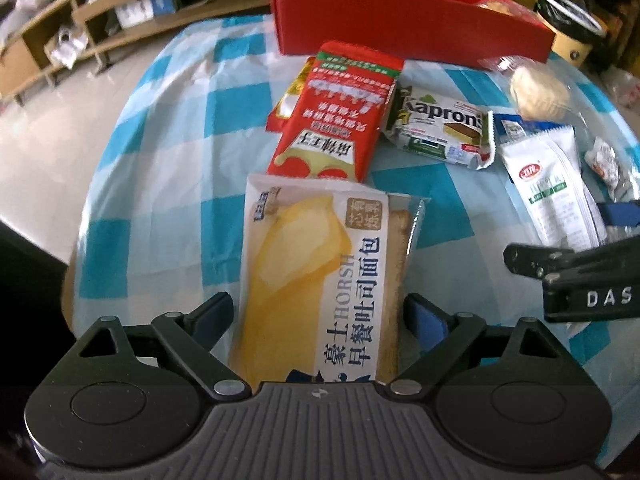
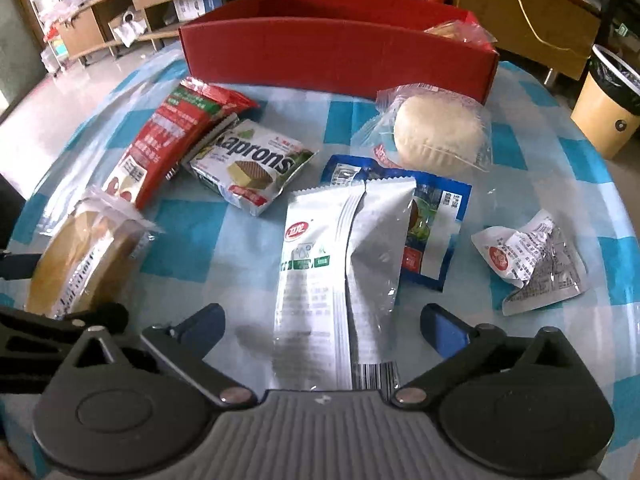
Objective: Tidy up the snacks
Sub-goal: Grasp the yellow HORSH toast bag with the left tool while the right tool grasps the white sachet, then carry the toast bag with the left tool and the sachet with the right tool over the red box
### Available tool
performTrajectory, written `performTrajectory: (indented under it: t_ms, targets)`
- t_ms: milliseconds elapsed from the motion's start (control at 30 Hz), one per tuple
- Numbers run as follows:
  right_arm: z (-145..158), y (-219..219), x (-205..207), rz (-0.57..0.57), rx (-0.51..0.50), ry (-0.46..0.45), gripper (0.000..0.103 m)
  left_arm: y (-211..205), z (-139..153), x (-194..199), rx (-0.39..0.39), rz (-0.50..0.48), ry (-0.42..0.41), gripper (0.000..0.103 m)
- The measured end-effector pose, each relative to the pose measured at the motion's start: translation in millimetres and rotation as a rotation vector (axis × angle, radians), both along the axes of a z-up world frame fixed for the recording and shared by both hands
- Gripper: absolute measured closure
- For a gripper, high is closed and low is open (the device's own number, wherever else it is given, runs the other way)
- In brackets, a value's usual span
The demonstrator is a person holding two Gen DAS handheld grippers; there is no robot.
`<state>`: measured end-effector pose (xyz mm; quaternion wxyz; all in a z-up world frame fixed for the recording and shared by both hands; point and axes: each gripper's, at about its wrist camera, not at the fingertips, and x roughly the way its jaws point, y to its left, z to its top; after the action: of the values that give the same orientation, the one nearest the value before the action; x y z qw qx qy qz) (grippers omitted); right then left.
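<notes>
My left gripper [image 1: 320, 312] is open with its fingers on either side of a yellow-and-white toast bread packet [image 1: 320, 276], which lies on the checked tablecloth and also shows in the right wrist view [image 2: 86, 260]. My right gripper [image 2: 322, 320] is open over a white-and-silver snack packet [image 2: 332, 272], seen in the left wrist view too [image 1: 552, 192]. A red box [image 2: 340, 56] stands at the back of the table [image 1: 400, 28], with a wrapped snack [image 2: 460, 32] in its right end.
On the cloth lie a red packet [image 1: 340, 120], a Kaprons wafer pack [image 2: 252, 164], a round white pastry in clear wrap [image 2: 436, 132], a blue packet [image 2: 436, 220] and a small crumpled wrapper [image 2: 528, 264]. Shelves stand beyond at left, a bin [image 2: 612, 104] at right.
</notes>
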<state>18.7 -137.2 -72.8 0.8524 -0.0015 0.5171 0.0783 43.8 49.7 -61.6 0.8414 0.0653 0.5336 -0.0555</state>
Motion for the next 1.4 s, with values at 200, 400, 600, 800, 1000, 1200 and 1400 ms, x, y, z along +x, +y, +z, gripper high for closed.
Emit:
performTrajectory:
  t_ms: [200,400,600,800,1000,1200,1400]
  targets:
    - [0,5,0,0.023,-0.036,0.033,0.004,4,-4,3,-0.002,0.012,0.009,0.000]
    - [12,-1,-18,0.056,-0.027,0.003,0.050,-6,6,-8,-0.003,-0.005,-0.010,0.024]
    - [17,-6,-32,0.068,-0.033,0.014,0.063,-15,11,-13,-0.006,-0.007,0.011,0.028]
    - [22,-24,-44,0.014,-0.039,0.039,0.064,-32,15,-8,0.002,-0.036,0.000,0.028]
    - [24,-23,-37,0.014,-0.005,0.027,0.065,-48,9,-6,0.002,-0.060,0.033,0.028]
    - [34,-26,-36,0.006,0.015,0.006,0.065,-51,24,-5,-0.035,-0.058,-0.005,0.028]
    - [59,-29,-33,-0.016,0.021,-0.070,0.065,-49,51,-2,-0.055,-0.044,-0.093,0.028]
